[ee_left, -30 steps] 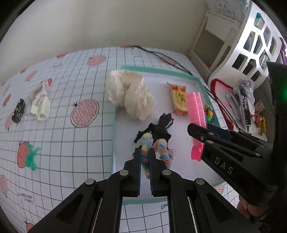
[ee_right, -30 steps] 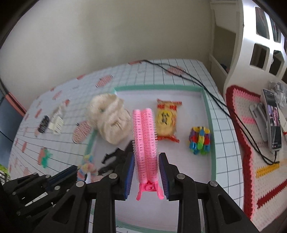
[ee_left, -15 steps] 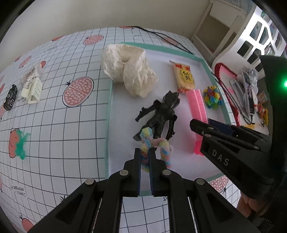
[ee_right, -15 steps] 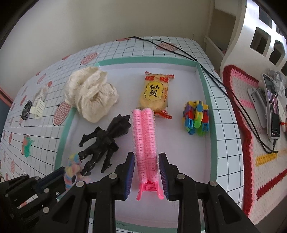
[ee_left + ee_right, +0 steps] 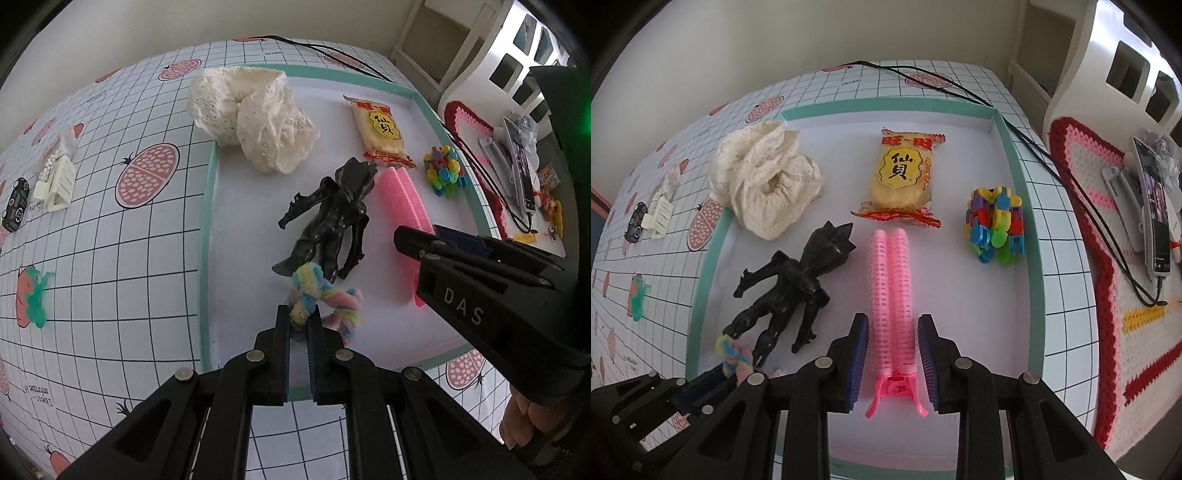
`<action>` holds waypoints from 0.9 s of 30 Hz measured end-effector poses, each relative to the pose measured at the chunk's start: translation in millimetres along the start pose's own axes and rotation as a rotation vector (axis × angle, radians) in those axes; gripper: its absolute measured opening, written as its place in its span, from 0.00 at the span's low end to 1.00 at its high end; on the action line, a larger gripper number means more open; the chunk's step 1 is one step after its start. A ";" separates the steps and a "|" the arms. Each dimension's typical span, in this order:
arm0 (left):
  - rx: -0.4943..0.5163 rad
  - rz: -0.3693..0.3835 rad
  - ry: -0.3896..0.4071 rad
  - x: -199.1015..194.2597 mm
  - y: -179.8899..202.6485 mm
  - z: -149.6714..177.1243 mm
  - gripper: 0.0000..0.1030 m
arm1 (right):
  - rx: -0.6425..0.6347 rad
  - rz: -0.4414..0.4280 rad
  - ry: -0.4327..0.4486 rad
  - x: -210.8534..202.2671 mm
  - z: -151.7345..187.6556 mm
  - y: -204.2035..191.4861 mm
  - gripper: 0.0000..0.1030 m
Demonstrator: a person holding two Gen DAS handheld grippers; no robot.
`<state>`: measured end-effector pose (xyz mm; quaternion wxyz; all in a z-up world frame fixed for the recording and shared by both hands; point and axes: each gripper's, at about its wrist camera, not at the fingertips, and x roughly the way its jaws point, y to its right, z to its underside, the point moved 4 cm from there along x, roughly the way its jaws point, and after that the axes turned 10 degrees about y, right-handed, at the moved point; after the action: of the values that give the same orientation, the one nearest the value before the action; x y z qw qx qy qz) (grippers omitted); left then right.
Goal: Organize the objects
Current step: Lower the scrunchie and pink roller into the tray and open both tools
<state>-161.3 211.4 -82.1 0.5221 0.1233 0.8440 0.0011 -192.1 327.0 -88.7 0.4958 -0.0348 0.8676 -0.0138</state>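
Left gripper point(image 5: 298, 325) is clamped nearly shut on the pastel fuzzy twist point(image 5: 314, 295), low-center of frame. Right gripper point(image 5: 893, 354) pinches the pink hair roller clip point(image 5: 892, 295) over the green-rimmed tray point(image 5: 1034, 258), center-bottom.

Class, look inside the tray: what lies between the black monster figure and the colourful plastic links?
The pink hair roller clip, gripped by the right claw, lies between the black monster figure and the plastic links; right wrist view.

Both tongs are built of matte black plastic arms, with silver round rivets at the joints and ribbed blue pads. "DAS" is printed in white on the right tongs point(image 5: 417, 240).
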 end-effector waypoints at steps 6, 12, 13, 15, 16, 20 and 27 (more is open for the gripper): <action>-0.008 0.009 0.006 0.0 -1.8 0.4 0.08 | 0.006 0.002 -0.012 3.1 1.6 0.6 0.29; -0.011 0.027 0.013 -4.2 -8.7 3.8 0.09 | 0.012 0.001 -0.008 2.8 1.8 3.0 0.29; -0.011 0.029 0.014 -5.4 -9.9 3.4 0.09 | 0.013 0.001 -0.006 2.4 1.7 3.1 0.29; -0.005 0.030 0.020 -8.2 -11.2 2.4 0.09 | 0.011 0.002 -0.002 1.2 1.5 3.3 0.29; 0.000 0.029 0.023 -9.9 -12.7 2.1 0.10 | 0.011 0.000 0.000 0.7 1.4 3.2 0.29; -0.002 0.029 0.035 -20.0 -15.9 5.6 0.18 | 0.012 -0.003 0.007 -1.7 1.0 3.4 0.29; 0.002 0.043 0.066 -34.6 -18.5 6.1 0.21 | 0.010 -0.014 0.030 -12.2 4.2 4.2 0.34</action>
<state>-145.1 185.4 -56.8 0.4938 0.1418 0.8578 0.0152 -182.5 332.1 -80.6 0.4828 -0.0383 0.8746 -0.0224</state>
